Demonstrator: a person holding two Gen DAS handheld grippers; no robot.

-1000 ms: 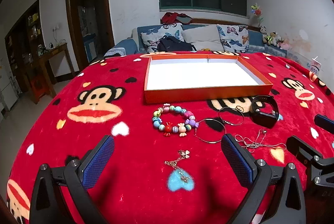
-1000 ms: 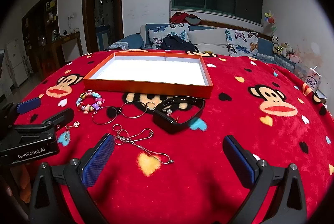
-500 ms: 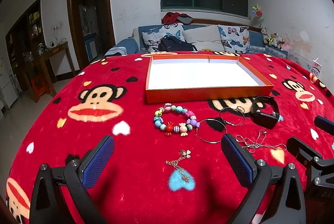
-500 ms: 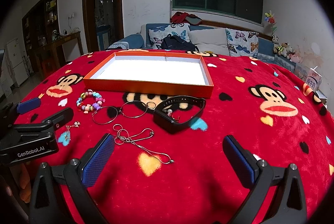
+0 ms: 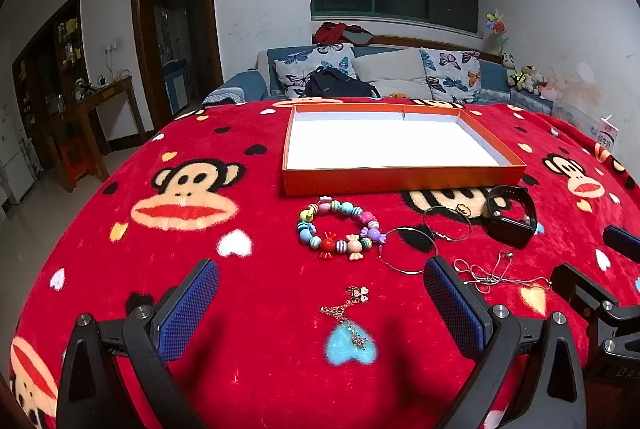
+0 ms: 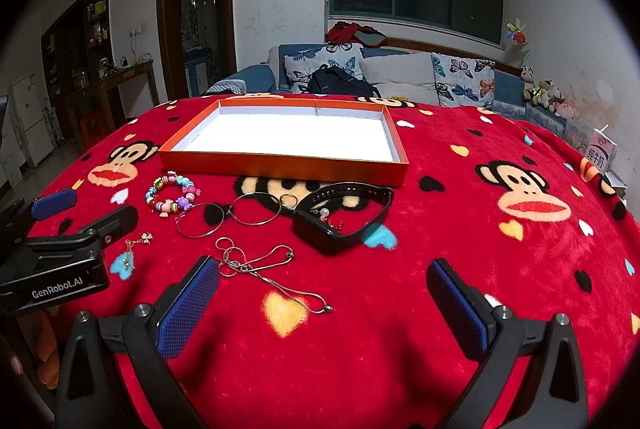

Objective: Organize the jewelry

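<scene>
While both grippers are hovering low over the red blanket [image 5: 248, 293], the left gripper [image 5: 320, 309] is spread wide around a gold pendant chain [image 5: 348, 313] and the right gripper [image 6: 322, 303] is gaping over a silver necklace [image 6: 264, 265] — neither is gripping anything; a bead bracelet [image 5: 340, 227], two hoops [image 6: 224, 215] and a black watch [image 6: 340, 217] are lying just before the orange tray [image 5: 400, 181], nothing inside it

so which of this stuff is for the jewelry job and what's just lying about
For the job: orange tray, beaded bracelet, two hoop bangles, silver chain, gold pendant chain, black wristband.
Lying about: milk carton, sofa cushions, backpack.
</scene>
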